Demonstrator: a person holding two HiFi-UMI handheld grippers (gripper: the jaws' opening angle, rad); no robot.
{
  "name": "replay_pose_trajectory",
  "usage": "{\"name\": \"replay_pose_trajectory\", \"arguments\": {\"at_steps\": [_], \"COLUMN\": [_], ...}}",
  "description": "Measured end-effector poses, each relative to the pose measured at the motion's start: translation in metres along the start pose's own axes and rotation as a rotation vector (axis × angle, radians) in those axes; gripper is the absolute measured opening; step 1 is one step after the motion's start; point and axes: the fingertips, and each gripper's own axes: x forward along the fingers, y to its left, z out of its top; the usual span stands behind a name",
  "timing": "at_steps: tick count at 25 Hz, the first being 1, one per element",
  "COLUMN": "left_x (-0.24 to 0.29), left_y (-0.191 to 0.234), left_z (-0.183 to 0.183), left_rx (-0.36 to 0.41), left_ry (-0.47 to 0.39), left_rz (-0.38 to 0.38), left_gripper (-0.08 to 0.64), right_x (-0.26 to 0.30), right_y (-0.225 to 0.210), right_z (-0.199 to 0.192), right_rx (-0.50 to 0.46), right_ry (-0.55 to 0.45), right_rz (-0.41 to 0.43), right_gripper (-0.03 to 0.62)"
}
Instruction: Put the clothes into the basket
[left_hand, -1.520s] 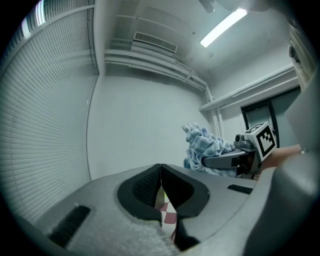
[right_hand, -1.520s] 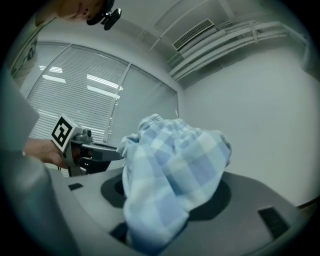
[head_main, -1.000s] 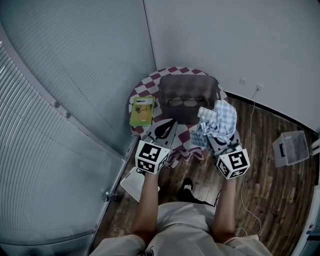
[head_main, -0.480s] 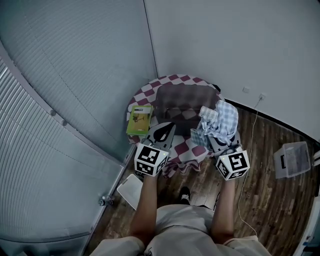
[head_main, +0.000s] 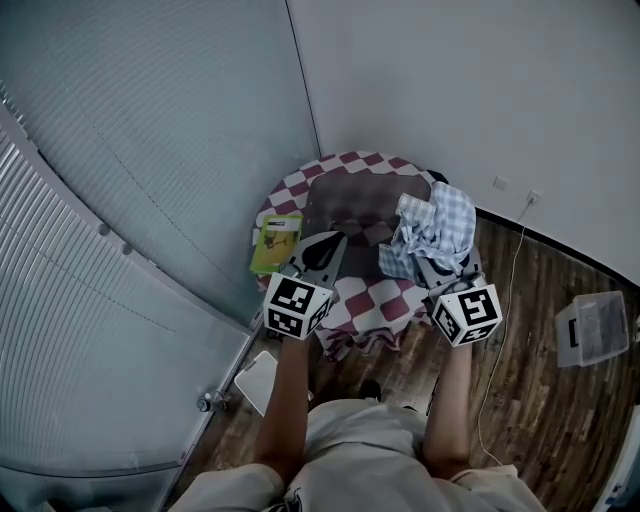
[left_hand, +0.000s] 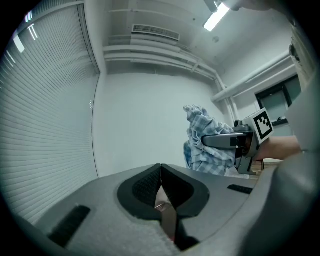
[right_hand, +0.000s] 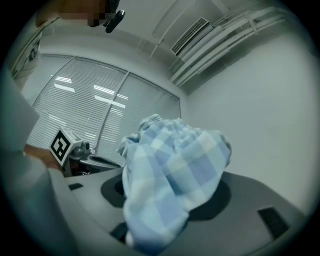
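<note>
Crumpled blue-checked garment (head_main: 432, 232) (bunched in the right gripper (head_main: 438, 263)) just beside the right rim of the dark basket (head_main: 365, 190)

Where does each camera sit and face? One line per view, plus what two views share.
Head view: on the person's head, facing steeply down at the table and basket; both forearms, left gripper and right gripper show.
Left gripper view: on the left gripper, looking along its shut jaws at a white wall; right gripper at right.
Right gripper view: on the right gripper, looking along jaws closed on the checked garment, toward window blinds.
Shared: both gripper views show the garment and the other gripper.
</note>
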Motion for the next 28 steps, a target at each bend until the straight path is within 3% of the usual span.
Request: {"name": "replay_pose_trajectory", "arguments": {"at_steps": [8,12,18,28], "left_x": [0.006,-0.001,-0.035,0.017], "left_y": [0.001,0.015,0.026,0.036], "left_z": [-0.023,-0.023,-0.040,-0.048], "left_rx": [0.000,-0.019,-0.038,-0.093], "left_ry": [0.026,0.068,0.069,0.086], "left_rz": [0.005,0.048,0.115,0.030], "left_gripper": [0.015,0.014,0.015,0.015], "right_x": [0.014,0.029,0.020,0.042], "right_y": [-0.007,-0.017,0.004,-0.013], "right_z": [-0.013,-0.005,-0.014,-0.028], "right_rx": [0.013,0.034,0.056,0.110], "right_ry": [-0.008,-0.007,-0.059,-0.031], "right_rz": [0.008,0.023,0.031,0.002], "right_gripper": [0.235,0.235,0.235,0.235]}}
